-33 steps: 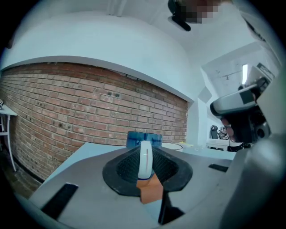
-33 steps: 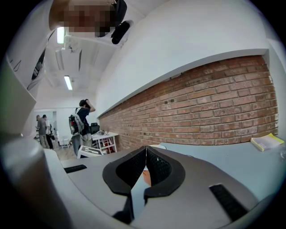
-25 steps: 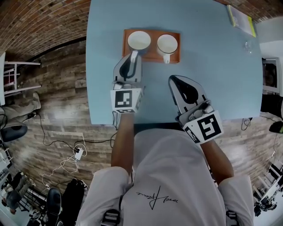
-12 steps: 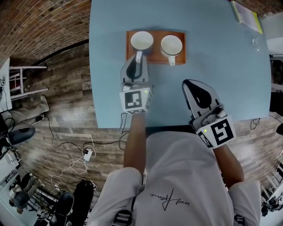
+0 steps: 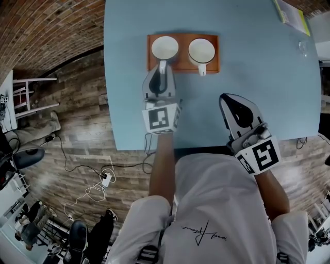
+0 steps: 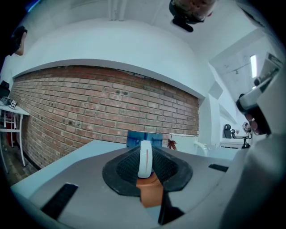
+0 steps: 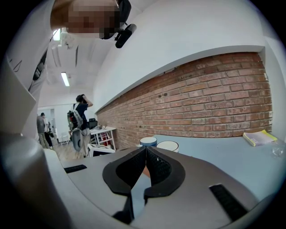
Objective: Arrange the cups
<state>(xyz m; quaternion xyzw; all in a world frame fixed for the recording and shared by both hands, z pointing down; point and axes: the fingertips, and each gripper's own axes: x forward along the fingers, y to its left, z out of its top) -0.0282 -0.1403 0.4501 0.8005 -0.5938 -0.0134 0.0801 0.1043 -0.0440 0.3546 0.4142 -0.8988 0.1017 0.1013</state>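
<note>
Two cups stand on an orange tray (image 5: 182, 65) on the blue table (image 5: 258, 67). The left cup (image 5: 165, 47) is blue outside and white inside, and its white handle (image 6: 145, 159) points toward me. My left gripper (image 5: 162, 67) is shut on that handle, and the tray's orange shows under the jaws. The white right cup (image 5: 201, 50) has its handle toward me too, and it shows to the right of the blue cup (image 6: 144, 137) as the white cup (image 6: 185, 142). My right gripper (image 5: 229, 99) is shut and empty, low over the table nearer me, to the right of the tray.
A yellow-green book (image 5: 292, 15) lies at the table's far right corner, with a small clear glass (image 5: 303, 49) near the right edge. The table's near edge runs just under both grippers. A white chair (image 5: 26, 98) and cables (image 5: 98, 180) are on the wooden floor at left.
My right gripper has drifted to the right, away from the tray. My left gripper keeps its hold on the handle, and the cup stays at the tray's left half.
</note>
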